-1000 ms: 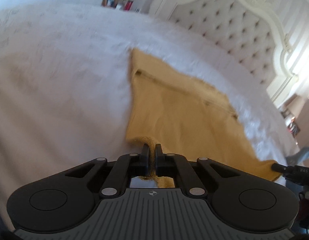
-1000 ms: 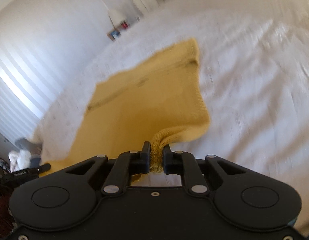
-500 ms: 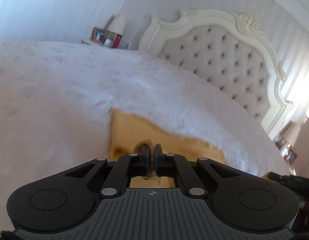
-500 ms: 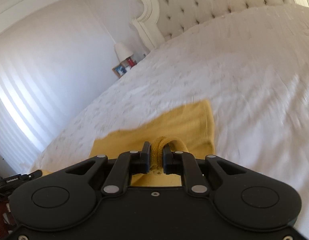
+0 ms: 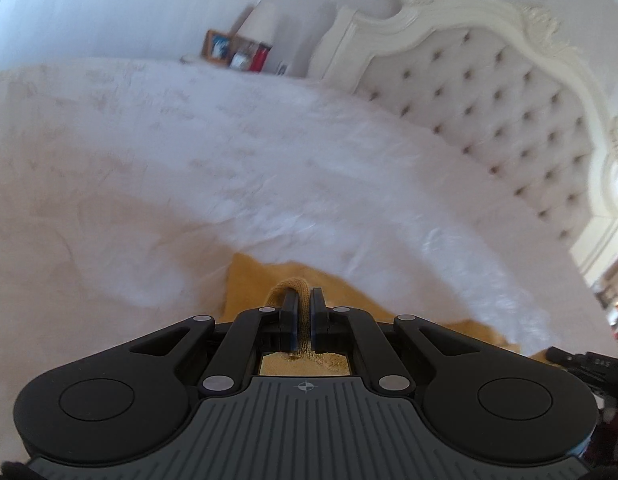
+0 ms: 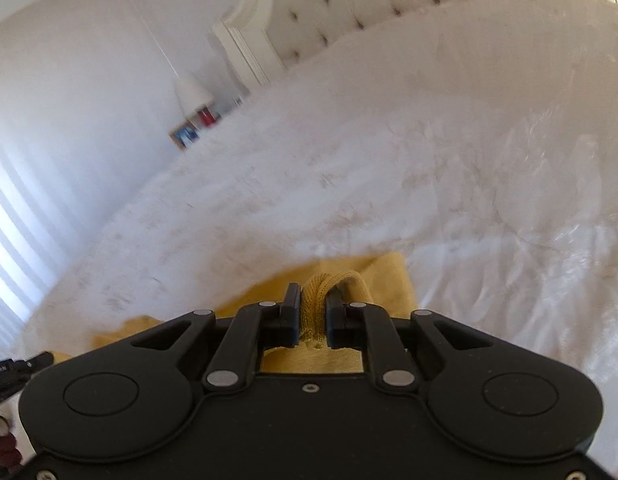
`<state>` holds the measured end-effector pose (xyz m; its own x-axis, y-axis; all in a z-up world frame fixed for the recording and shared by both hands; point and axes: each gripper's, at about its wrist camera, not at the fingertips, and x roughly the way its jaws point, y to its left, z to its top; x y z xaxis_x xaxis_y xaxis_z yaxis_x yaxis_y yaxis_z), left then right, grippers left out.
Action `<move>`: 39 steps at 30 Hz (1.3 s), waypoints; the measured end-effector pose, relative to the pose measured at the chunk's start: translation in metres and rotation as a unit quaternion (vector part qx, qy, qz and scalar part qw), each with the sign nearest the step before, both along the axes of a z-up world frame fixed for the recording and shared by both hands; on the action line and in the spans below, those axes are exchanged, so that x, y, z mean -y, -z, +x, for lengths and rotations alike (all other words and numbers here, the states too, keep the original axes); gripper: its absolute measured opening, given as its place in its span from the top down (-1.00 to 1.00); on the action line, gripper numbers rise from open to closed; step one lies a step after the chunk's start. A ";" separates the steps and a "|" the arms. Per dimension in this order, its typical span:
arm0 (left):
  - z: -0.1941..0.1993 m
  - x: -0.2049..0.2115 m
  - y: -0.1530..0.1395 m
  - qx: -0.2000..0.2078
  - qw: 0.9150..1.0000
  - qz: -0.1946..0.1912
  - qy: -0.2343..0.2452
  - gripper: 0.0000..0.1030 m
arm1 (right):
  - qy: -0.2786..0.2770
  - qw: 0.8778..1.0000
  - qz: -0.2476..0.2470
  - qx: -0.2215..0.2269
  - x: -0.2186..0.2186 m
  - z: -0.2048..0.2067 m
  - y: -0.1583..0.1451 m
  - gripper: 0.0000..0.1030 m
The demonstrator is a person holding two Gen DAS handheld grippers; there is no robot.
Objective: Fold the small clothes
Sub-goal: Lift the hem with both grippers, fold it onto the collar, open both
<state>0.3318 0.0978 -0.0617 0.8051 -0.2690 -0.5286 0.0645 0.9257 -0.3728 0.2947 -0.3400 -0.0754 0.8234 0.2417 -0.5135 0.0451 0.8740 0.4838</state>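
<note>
A mustard-yellow knit garment (image 5: pixel 253 280) lies on the white bedspread, mostly hidden beneath both grippers. My left gripper (image 5: pixel 303 300) is shut on a bunched edge of it, which bulges up between the pads. In the right wrist view the same yellow garment (image 6: pixel 389 280) shows as a narrow strip ahead of the fingers. My right gripper (image 6: pixel 313 300) is shut on a thicker fold of its ribbed edge. At the far right of the left wrist view, the tip of the other gripper (image 5: pixel 581 360) pokes in beside the cloth.
The white bedspread (image 5: pixel 229 152) stretches ahead to a tufted cream headboard (image 5: pixel 489 112). A nightstand with a lamp (image 5: pixel 261 20), a framed picture (image 5: pixel 217 45) and small items stands beyond the bed's far side. A pale wall (image 6: pixel 69 80) rises behind.
Both grippers have carried the garment's near edge forward over the rest of it toward the headboard. Much less yellow cloth shows ahead of the fingers now, and the grips have not altered.
</note>
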 end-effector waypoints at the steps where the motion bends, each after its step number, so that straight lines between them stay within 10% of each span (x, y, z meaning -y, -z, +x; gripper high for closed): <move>1: 0.005 0.000 0.005 -0.005 1.000 0.005 -0.003 0.90 | -0.001 1.000 -0.008 -0.009 -0.001 0.006 0.006 0.60; 6: 0.029 -0.005 0.025 -0.031 0.999 -0.001 -0.025 0.77 | -0.004 0.999 -0.025 -0.032 -0.004 0.021 0.023 0.43; 10: 0.035 -0.010 0.017 -0.017 0.999 0.010 -0.036 0.34 | 0.018 1.000 -0.019 -0.004 0.003 0.013 0.018 -0.39; 23: -0.059 0.060 0.009 0.007 0.983 0.142 0.117 -0.03 | -0.101 0.980 -0.169 0.007 -0.070 -0.041 -0.002 -0.37; 32: -0.005 0.072 0.029 -0.046 0.979 0.151 0.127 -0.03 | -0.138 0.962 -0.231 -0.045 -0.108 0.007 0.015 -0.34; 39: 0.060 0.066 0.020 -0.066 0.985 0.137 0.076 -0.04 | -0.073 0.978 -0.184 -0.067 -0.083 0.066 0.008 -0.34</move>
